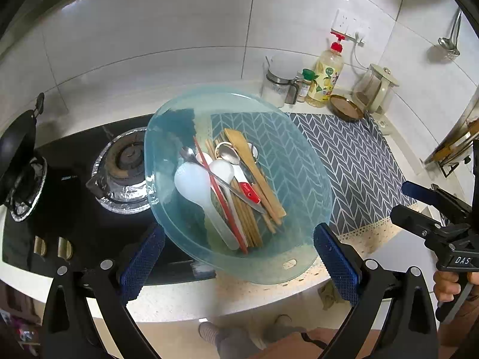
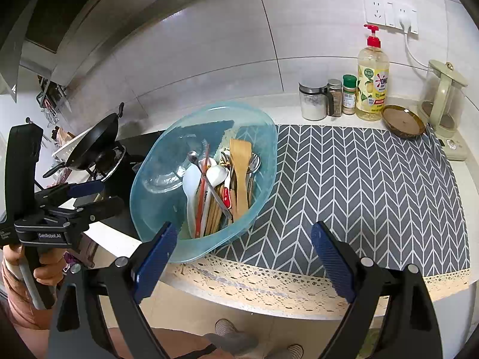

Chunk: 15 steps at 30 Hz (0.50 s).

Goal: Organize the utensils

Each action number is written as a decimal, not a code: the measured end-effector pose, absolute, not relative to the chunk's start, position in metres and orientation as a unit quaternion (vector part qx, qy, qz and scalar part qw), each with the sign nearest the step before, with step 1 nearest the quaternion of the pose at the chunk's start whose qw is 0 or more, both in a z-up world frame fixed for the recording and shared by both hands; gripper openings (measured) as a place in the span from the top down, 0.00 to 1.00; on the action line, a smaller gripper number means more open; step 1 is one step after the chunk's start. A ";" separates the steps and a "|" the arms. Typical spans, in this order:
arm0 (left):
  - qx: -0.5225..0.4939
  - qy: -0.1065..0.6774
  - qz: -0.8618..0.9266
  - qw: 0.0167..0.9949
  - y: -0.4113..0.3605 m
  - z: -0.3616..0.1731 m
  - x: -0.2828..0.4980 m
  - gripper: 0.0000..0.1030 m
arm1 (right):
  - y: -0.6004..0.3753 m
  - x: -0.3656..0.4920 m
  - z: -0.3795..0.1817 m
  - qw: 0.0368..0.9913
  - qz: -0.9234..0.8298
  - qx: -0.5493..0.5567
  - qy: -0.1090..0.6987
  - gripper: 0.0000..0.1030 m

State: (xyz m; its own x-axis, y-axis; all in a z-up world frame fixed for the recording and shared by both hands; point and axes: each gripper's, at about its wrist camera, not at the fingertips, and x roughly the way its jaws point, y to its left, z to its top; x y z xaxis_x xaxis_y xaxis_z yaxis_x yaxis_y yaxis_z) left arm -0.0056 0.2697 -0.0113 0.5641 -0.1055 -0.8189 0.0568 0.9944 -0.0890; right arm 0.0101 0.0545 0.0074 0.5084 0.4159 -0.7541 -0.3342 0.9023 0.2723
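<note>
A translucent blue basin [image 1: 299, 161] [image 2: 263, 137] sits tilted at the counter's front, between the stove and the mat. It holds mixed utensils: a wooden spatula [image 1: 251, 164] [image 2: 241, 164], white spoons [image 1: 194, 185] [image 2: 191, 185], metal spoons [image 1: 229, 152], wooden chopsticks [image 1: 245, 218], red chopsticks [image 1: 221, 197] and a red-handled tool [image 1: 250, 193]. My left gripper [image 1: 239, 257] is open and empty, just in front of the basin's near rim. My right gripper [image 2: 242, 254] is open and empty, in front of the basin's right near rim. Each gripper also shows in the other view: the right [image 1: 419, 206], the left [image 2: 98, 196].
A grey herringbone mat [image 2: 359, 185] [image 1: 353, 161] covers the counter to the right. A black gas stove [image 1: 89, 185] with a wok [image 2: 92, 143] lies left. Jars [image 2: 312, 100], a soap bottle [image 2: 372, 77], a brown dish [image 2: 402, 119] and a kettle [image 2: 443, 98] line the back wall.
</note>
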 end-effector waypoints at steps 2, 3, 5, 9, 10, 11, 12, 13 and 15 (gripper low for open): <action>-0.026 0.467 -0.045 0.883 0.269 -0.013 -0.005 0.04 | 0.054 0.011 0.007 0.867 0.215 0.046 0.447 0.14; -0.025 0.468 -0.045 0.882 0.268 -0.013 -0.005 0.04 | 0.054 0.011 0.007 0.867 0.215 0.046 0.447 0.14; -0.025 0.470 -0.044 0.881 0.267 -0.014 -0.005 0.04 | 0.054 0.011 0.006 0.867 0.213 0.045 0.447 0.14; -0.025 0.472 -0.044 0.880 0.265 -0.014 -0.006 0.04 | 0.054 0.012 0.005 0.867 0.214 0.044 0.448 0.14; -0.025 0.472 -0.043 0.880 0.264 -0.015 -0.006 0.04 | 0.054 0.012 0.005 0.867 0.215 0.045 0.448 0.14; -0.026 0.472 -0.043 0.880 0.264 -0.015 -0.007 0.04 | 0.055 0.011 0.005 0.867 0.215 0.045 0.448 0.14; -0.027 0.472 -0.043 0.880 0.263 -0.015 -0.007 0.04 | 0.054 0.012 0.005 0.866 0.215 0.045 0.449 0.14; -0.028 0.472 -0.044 0.880 0.263 -0.015 -0.007 0.04 | 0.055 0.012 0.005 0.866 0.215 0.044 0.449 0.14; -0.032 0.471 -0.046 0.880 0.264 -0.015 -0.008 0.04 | 0.055 0.012 0.004 0.866 0.215 0.043 0.450 0.14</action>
